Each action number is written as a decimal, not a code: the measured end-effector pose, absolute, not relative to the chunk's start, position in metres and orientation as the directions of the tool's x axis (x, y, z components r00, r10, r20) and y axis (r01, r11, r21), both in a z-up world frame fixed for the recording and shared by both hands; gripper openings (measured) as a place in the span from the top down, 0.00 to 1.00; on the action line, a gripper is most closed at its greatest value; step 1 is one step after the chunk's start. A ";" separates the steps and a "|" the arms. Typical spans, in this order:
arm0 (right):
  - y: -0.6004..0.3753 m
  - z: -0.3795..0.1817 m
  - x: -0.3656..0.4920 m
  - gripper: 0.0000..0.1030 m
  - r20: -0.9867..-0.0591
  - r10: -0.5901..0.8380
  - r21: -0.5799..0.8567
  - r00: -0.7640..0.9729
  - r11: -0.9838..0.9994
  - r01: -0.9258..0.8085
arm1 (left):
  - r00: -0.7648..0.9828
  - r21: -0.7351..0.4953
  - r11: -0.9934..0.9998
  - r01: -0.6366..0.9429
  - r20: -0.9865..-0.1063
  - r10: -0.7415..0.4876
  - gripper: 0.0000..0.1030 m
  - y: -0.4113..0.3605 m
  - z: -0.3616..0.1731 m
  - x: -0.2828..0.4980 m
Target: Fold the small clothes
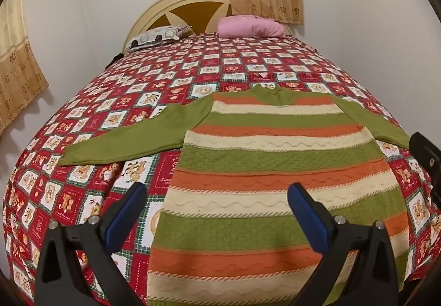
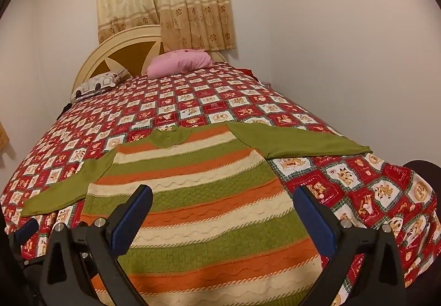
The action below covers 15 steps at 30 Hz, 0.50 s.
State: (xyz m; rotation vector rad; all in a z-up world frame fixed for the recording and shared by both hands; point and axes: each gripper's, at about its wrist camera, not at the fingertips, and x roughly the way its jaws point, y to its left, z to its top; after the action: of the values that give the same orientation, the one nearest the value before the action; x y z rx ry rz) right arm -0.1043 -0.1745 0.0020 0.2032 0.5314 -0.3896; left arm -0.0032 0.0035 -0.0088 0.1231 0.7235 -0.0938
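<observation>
Sweater [image 1: 275, 168] flat on bed [image 1: 137, 91], collar toward headboard at frame top, sleeves sideways. Left claw [image 1: 217, 205] and right claw [image 2: 222, 209] spread, empty.

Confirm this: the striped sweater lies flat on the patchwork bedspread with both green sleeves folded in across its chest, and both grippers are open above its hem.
Wrong on the sleeves. The striped sweater lies flat on the patchwork bedspread, but both green sleeves spread outward, as the left wrist view shows. Left gripper and right gripper are open above its hem.

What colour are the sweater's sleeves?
Plain green sleeves; the sweater body is striped. Clearest in the left wrist view.
</observation>
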 end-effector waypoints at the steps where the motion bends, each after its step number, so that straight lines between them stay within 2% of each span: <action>1: -0.176 0.003 -0.104 0.01 -0.529 -0.307 0.089 0.791 0.907 0.411 | 0.744 0.077 0.989 0.127 -0.666 -0.044 0.00 0.004 -0.009 -0.003; 15: -0.174 0.004 -0.099 0.01 -0.541 -0.318 0.071 0.778 0.905 0.419 | 0.741 0.072 0.989 0.129 -0.670 -0.048 0.00 0.006 -0.011 -0.003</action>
State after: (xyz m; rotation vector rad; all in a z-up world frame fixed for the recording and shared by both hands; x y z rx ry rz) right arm -0.0989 -0.1744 0.0041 0.1916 0.5488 -0.4009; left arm -0.0030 0.0059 -0.0114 0.1166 0.7303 -0.0974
